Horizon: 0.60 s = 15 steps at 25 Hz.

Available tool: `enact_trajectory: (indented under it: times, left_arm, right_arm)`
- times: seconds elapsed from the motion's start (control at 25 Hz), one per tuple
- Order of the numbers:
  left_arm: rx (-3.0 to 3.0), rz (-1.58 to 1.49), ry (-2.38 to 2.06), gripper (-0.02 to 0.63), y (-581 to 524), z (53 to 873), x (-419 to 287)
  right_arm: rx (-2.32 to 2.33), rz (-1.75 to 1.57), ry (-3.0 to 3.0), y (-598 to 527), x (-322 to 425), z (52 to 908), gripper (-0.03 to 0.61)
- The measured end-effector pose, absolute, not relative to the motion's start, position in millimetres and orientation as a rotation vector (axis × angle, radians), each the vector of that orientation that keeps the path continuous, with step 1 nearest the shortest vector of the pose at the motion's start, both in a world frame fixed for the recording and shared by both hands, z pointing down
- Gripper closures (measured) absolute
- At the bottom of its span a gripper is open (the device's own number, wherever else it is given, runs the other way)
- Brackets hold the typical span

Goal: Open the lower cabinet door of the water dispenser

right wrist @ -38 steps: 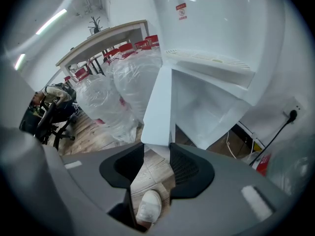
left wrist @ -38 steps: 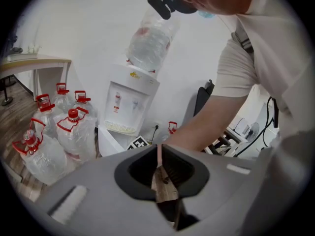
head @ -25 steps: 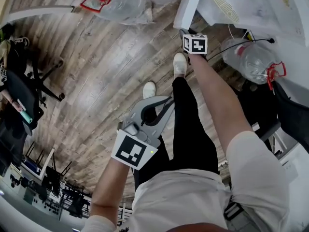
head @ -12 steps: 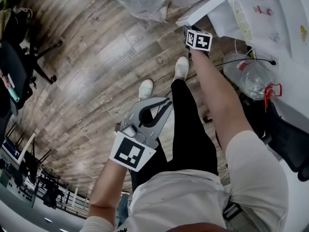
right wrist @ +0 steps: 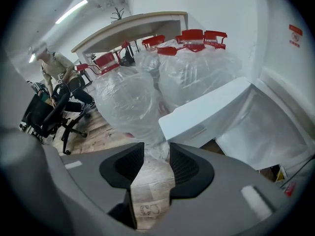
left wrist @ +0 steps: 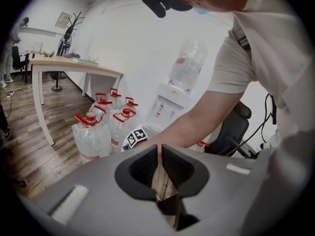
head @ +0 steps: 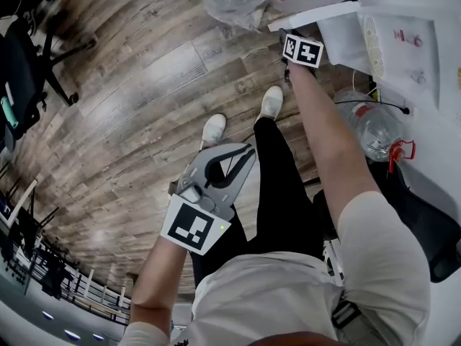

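The lower cabinet door (head: 315, 16) of the water dispenser (head: 407, 56) stands swung out at 1 o'clock in the head view. The right claw (right wrist: 156, 150) is just beside it, jaws apart and empty. The left claw (left wrist: 160, 154) hangs near 6 o'clock, jaws together, holding nothing. Water bottles (right wrist: 129, 100) stand at 12 o'clock.
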<state>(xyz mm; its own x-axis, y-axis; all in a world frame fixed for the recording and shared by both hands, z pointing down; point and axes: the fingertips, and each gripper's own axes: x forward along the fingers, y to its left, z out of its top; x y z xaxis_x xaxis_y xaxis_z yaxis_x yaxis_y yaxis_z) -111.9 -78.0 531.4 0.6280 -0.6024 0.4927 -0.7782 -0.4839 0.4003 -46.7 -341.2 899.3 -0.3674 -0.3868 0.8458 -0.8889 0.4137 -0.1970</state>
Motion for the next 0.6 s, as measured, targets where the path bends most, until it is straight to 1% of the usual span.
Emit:
enact_trajectory:
  times: [0.36,0.6]
  left_arm:
    - [2.248,0.366,-1.084,0.557,-71,526,-120]
    - [2.307,0.367,-1.042,0.557,-67,506,-125]
  right_arm:
    - [1.077,0.854,-1.959,-347,-66,887,0.417]
    - [1.019,0.815,-1.992,-324,-73,859,0.418]
